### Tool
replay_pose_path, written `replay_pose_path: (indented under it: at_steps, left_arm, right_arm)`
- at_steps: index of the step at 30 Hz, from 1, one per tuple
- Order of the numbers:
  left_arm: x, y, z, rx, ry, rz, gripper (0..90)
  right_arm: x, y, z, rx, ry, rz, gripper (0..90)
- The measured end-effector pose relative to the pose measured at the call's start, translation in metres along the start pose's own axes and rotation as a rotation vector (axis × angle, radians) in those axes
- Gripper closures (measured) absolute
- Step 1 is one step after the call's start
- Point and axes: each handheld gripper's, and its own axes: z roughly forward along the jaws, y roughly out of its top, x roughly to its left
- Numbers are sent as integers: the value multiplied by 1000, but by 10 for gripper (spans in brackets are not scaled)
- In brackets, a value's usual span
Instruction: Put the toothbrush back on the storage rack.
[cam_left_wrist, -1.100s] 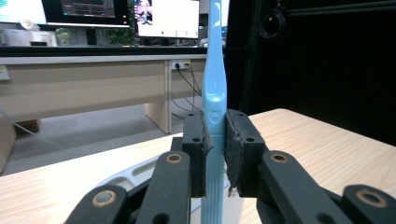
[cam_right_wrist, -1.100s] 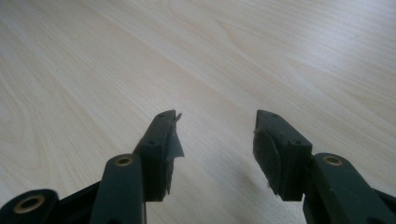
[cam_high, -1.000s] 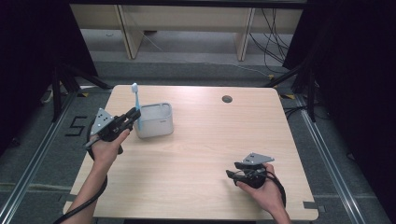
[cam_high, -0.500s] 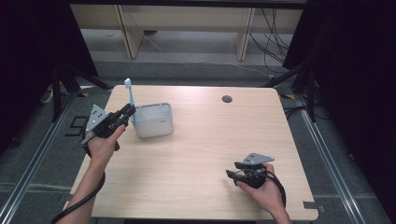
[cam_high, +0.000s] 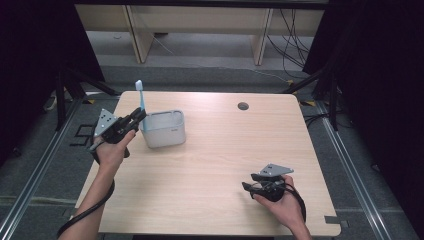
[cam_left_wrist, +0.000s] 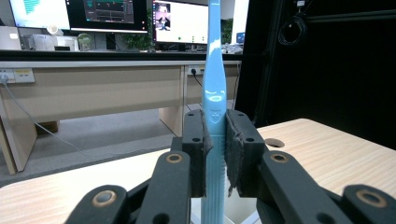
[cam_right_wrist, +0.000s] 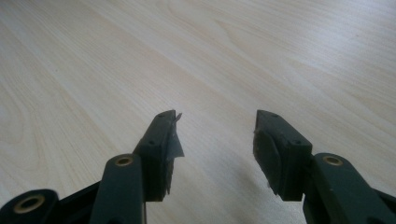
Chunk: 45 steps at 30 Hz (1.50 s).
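- Nearest you, your right gripper (cam_high: 248, 187) rests low over the front right part of the table (cam_high: 225, 150) with its jaws spread apart and nothing between them — the right gripper view looks past them at bare wood grain.
- Your right hand (cam_high: 282, 200) sits well apart from the work, so that side looks idle for now.
- Farther out on the left, your left gripper (cam_left_wrist: 215, 140) has its jaws closed on the toothbrush (cam_left_wrist: 214, 93), pinching the light blue handle low down, where it is widest.
- The toothbrush stands upright in that grip, its head up above the jaws, just beside the left wall of the grey holder (cam_high: 162, 131) near the table's far left edge.
- Judging by its build, the toothbrush will feel very light and stiff — a smooth plastic handle that could twist or slide between the pads if you loosen at all.
- The hold you have looks like the right spot: the thick lower handle, gripped across its flat faces, well clear of the bristles.
- The holder looks like a light, open-topped box with thin walls; I'd expect it to skid if the handle bumps its rim, so come straight down rather than sideways.
- Beyond the holder, the round cable hole (cam_high: 243, 106) lies near the far edge, well clear of everything.
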Motion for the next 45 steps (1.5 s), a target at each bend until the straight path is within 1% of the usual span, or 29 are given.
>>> replay_pose_path:
  at_steps: [2,3,4,5,6,7,8,9,10,11,12,13,14,18,21,22,23,27,29,30,32,33,34,35,36,41,42,44,45]
  left_arm:
    - [1,0,1,0,2,4,782]
    - [1,1,2,1,1,3,782]
    - [1,1,2,1,2,2,782]
    - [1,1,3,0,1,1,782]
    - [2,1,3,-1,2,-1,782]
    - [2,1,3,-4,3,-2,782]
    - [2,2,3,-6,4,-1,782]
    - [2,3,2,-6,4,-4,782]
    - [3,3,2,-15,4,-8,782]
    - [3,4,2,-16,4,-6,782]
    - [4,5,2,-18,5,-8,782]
    - [4,5,3,-20,9,-8,782]
    - [5,5,3,-21,9,-8,782]
    - [8,5,4,-28,14,-16,782]
    - [9,5,5,-32,15,-16,782]
    - [9,5,6,-28,18,-15,782]
    - [10,5,6,-32,20,-17,782]
    - [10,4,9,-26,25,-14,782]
    - [10,3,10,-25,25,-13,782]
    - [10,3,10,-23,26,-12,782]
    - [10,2,11,-19,25,-12,782]
    - [10,1,11,-21,27,-12,782]
    - [10,1,11,-19,28,-11,782]
    - [10,0,11,-17,28,-12,782]
    - [11,0,11,-17,28,-14,782]
    - [12,-2,10,-8,35,-6,782]
    - [12,-3,10,-8,35,-7,782]
    - [12,-4,9,-5,38,-9,782]
    - [12,-4,9,-5,38,-12,782]
  right_arm:
    - [1,0,0,4,14,12,501]
    - [0,0,1,-3,12,4,501]
    - [2,0,-1,12,12,38,501]
    - [3,0,-1,10,12,48,501]
    - [2,0,-1,6,13,40,501]
    - [0,0,-1,0,4,12,501]
    - [0,0,-1,1,4,12,501]
    - [2,0,0,6,12,32,501]
    - [1,-1,1,-1,9,22,501]
    - [1,0,0,8,17,20,501]
    - [0,0,1,3,16,1,501]
    - [0,0,1,3,12,-3,501]
    - [1,0,0,7,14,9,501]
    - [1,0,0,11,17,21,501]
    - [1,0,0,12,16,20,501]
    - [1,0,0,13,11,14,501]
    - [0,-1,1,5,10,-4,501]
    - [1,0,1,10,19,11,501]
    - [1,0,1,10,11,6,501]
    - [0,-1,1,6,10,-6,501]
    - [0,-1,1,7,7,-3,501]
    - [2,-1,1,9,14,18,501]
    - [2,-1,1,8,13,15,501]
    - [0,-1,1,6,9,-4,501]
    - [1,-1,1,9,11,5,501]
    - [1,-1,1,9,11,5,501]
    - [3,-1,1,16,15,34,501]
    - [2,-1,1,13,14,24,501]
    - [1,-1,1,9,12,4,501]
